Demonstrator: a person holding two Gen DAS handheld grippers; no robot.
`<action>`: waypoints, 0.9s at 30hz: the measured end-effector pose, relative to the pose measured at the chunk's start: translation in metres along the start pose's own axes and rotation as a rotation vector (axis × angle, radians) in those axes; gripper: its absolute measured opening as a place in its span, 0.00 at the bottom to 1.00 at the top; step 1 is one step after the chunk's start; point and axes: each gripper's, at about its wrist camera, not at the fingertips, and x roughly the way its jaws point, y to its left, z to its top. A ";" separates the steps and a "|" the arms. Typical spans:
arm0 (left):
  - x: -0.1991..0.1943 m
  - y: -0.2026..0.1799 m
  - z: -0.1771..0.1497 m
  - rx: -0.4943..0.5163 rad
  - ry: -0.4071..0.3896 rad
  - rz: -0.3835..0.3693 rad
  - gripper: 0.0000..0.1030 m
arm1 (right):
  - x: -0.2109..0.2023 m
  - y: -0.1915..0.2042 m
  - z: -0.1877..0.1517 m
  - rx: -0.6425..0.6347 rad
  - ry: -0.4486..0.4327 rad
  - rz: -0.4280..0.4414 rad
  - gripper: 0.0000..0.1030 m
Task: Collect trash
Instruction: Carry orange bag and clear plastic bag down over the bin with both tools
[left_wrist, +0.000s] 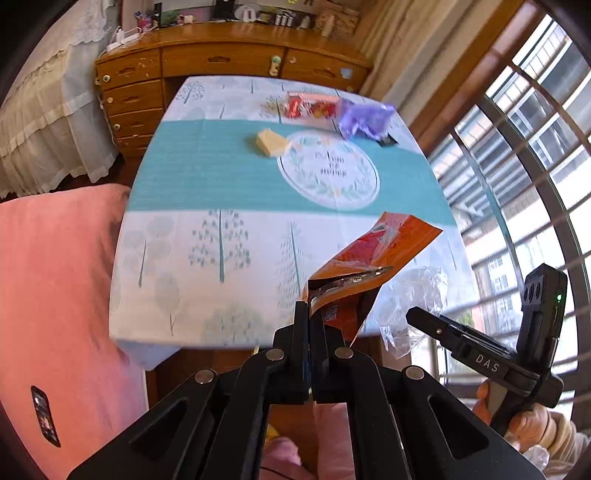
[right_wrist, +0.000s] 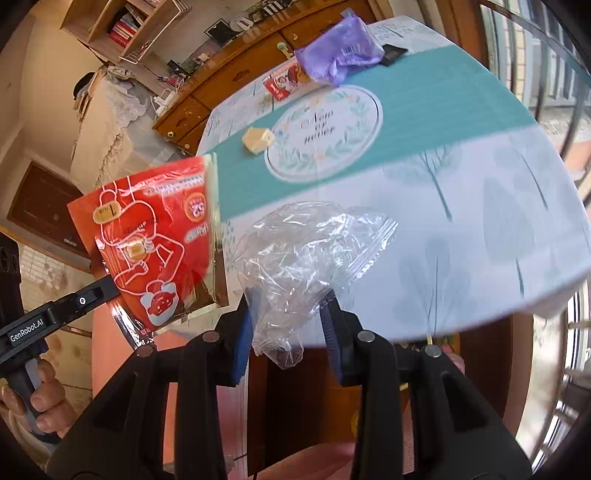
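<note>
My left gripper (left_wrist: 308, 314) is shut on an orange-red snack wrapper (left_wrist: 373, 254) and holds it above the table's near edge; the wrapper also shows in the right wrist view (right_wrist: 155, 243). My right gripper (right_wrist: 290, 306) has its jaws apart, with a crumpled clear plastic bag (right_wrist: 306, 251) between the blue pads; whether the pads press it I cannot tell. The bag shows in the left wrist view (left_wrist: 413, 295) beside the right gripper. On the table lie a purple plastic bag (left_wrist: 364, 116), a red snack packet (left_wrist: 310, 107) and a pale yellow wad (left_wrist: 271, 142).
The table (left_wrist: 207, 184) has a teal and white tree-print cloth. A wooden dresser (left_wrist: 221, 62) stands behind it. A pink cushion (left_wrist: 55, 295) is at the left. Window bars (left_wrist: 524, 166) run along the right. A small black item (left_wrist: 388, 141) lies by the purple bag.
</note>
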 end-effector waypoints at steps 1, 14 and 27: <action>-0.001 0.003 -0.013 0.011 0.019 -0.009 0.00 | 0.000 0.002 -0.009 0.002 0.006 -0.007 0.30; 0.050 -0.004 -0.123 0.080 0.200 -0.053 0.00 | 0.008 -0.007 -0.118 -0.044 0.136 -0.149 0.30; 0.247 -0.001 -0.196 0.060 0.307 0.031 0.00 | 0.147 -0.125 -0.198 0.010 0.289 -0.250 0.30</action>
